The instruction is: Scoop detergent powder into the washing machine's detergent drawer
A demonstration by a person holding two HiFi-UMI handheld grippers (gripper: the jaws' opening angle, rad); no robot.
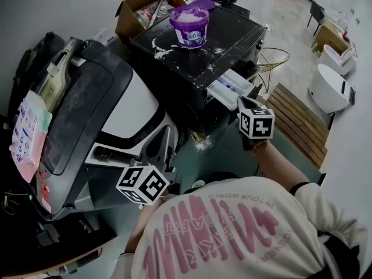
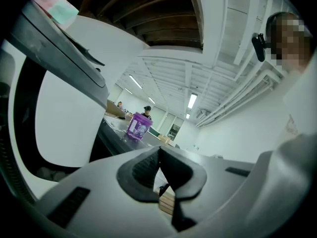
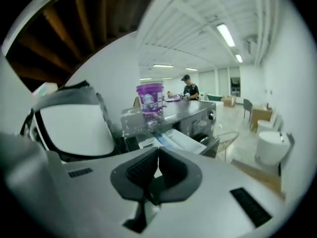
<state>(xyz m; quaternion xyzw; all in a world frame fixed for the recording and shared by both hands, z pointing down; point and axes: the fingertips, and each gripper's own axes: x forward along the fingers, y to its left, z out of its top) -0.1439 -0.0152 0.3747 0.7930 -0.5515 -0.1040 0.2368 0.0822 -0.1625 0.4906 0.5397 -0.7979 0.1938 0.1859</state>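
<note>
The purple detergent tub (image 1: 189,25) stands open on the black washing machine (image 1: 232,31), its lid (image 1: 198,5) lying just behind it. White powder (image 1: 159,46) is spilled on the machine's top. The detergent drawer (image 1: 232,86) is pulled out at the front. My right gripper (image 3: 157,158) is shut and holds nothing; its marker cube (image 1: 256,123) sits just below the drawer. It looks at the tub (image 3: 150,99) and the drawer (image 3: 176,139). My left gripper (image 2: 159,155) is also shut and empty, low at the left by its cube (image 1: 143,184), with the tub (image 2: 137,125) far ahead.
A big white and black appliance (image 1: 131,106) fills the left side. A cardboard box (image 1: 137,9) stands behind the washing machine. A wire basket (image 1: 273,59), a wooden slatted platform (image 1: 300,124) and white round appliances (image 1: 328,86) are at the right. Spilled powder (image 1: 201,146) lies on the floor.
</note>
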